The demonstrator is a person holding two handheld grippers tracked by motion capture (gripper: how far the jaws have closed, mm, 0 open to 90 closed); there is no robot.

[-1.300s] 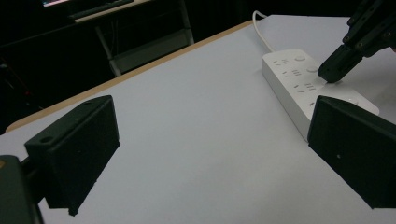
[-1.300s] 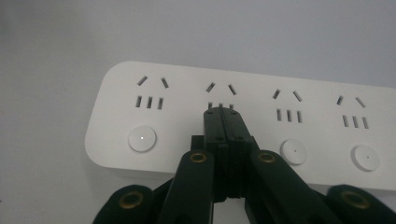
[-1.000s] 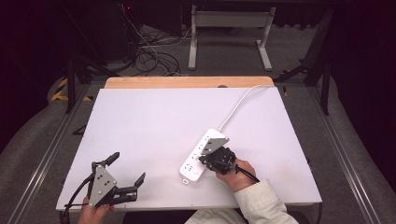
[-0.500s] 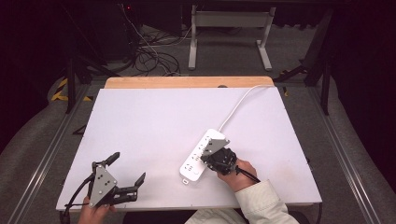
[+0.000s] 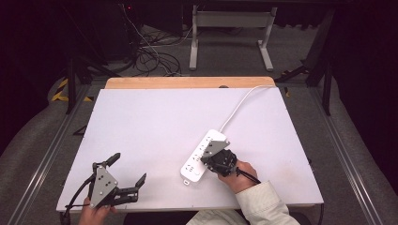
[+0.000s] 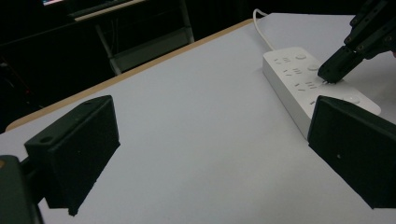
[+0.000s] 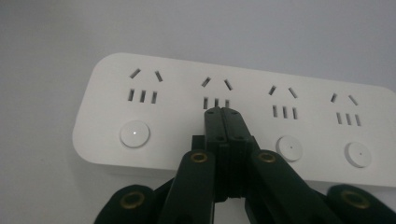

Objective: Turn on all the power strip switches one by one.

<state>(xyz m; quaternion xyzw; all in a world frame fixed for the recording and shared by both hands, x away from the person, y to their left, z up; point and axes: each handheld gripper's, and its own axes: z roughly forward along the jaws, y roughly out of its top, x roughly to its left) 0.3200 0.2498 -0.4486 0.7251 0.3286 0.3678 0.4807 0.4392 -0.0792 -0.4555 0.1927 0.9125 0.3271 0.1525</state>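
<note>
Bench: a white board (image 5: 155, 136) is laid over a wooden top, whose bare strip is seen along the far edge
Power strip: a white strip (image 5: 204, 155) with four socket groups is lain slantwise in the right half of the bench, nearer the near edge than the far one; each group is paired with a round button
Cord: a white cord (image 5: 239, 104) is run from the strip's far end towards the far right corner of the bench
Lit button: on the button (image 7: 134, 133) at the strip's left end in the right gripper view, a small bright dot is seen at its centre
Right gripper: the right gripper (image 5: 217, 159) is held over the strip by a hand in a pale sleeve; its jaws are pressed together with nothing between them, and their tips are set on the strip's top face just below the second socket group, where a button would be expected
Left gripper: the left gripper (image 5: 126, 177) is held at the near left corner of the bench, well apart from the strip; its jaws are spread wide and nothing is held
</note>
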